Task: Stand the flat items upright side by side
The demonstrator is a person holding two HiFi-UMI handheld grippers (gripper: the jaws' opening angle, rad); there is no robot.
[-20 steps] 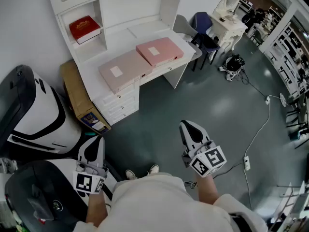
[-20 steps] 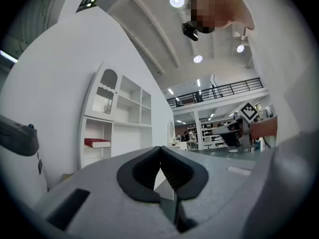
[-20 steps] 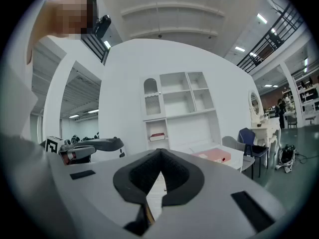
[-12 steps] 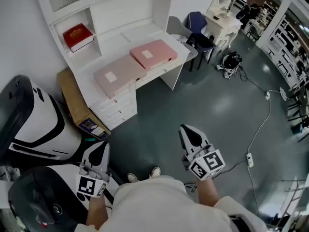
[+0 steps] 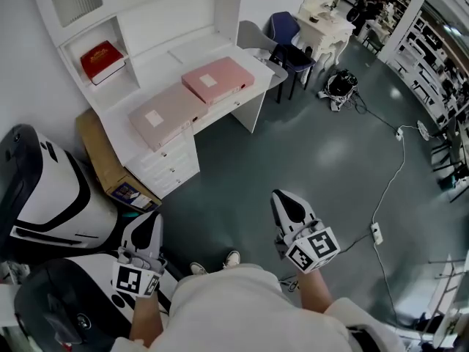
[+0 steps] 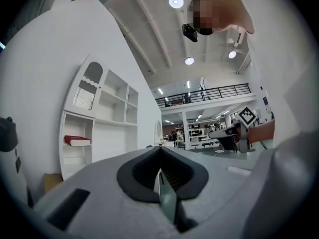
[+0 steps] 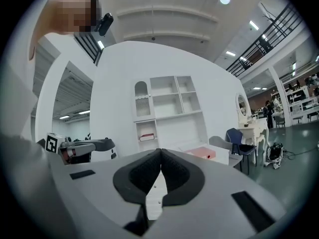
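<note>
Two flat pink folders lie side by side on the white desk (image 5: 253,64): the left pink folder (image 5: 157,116) and the right pink folder (image 5: 218,79), which also shows as a pink slab (image 7: 202,153) in the right gripper view. A red book (image 5: 101,59) lies flat in a shelf cubby. My left gripper (image 5: 149,220) and right gripper (image 5: 283,198) hover over the floor well short of the desk. Both are level. The left gripper's jaws (image 6: 159,152) are shut on nothing, and so are the right gripper's (image 7: 160,152).
A cardboard box (image 5: 108,160) leans beside the desk's drawers. A large white and black machine (image 5: 51,196) stands at the left. Two chairs (image 5: 287,39) and a white vanity (image 5: 322,22) stand right of the desk. A bag (image 5: 338,86) and a cable with power strip (image 5: 376,233) lie on the floor.
The head view has swung, so the desk and folders now sit further left in the picture. Both grippers stay shut and in about the same place.
</note>
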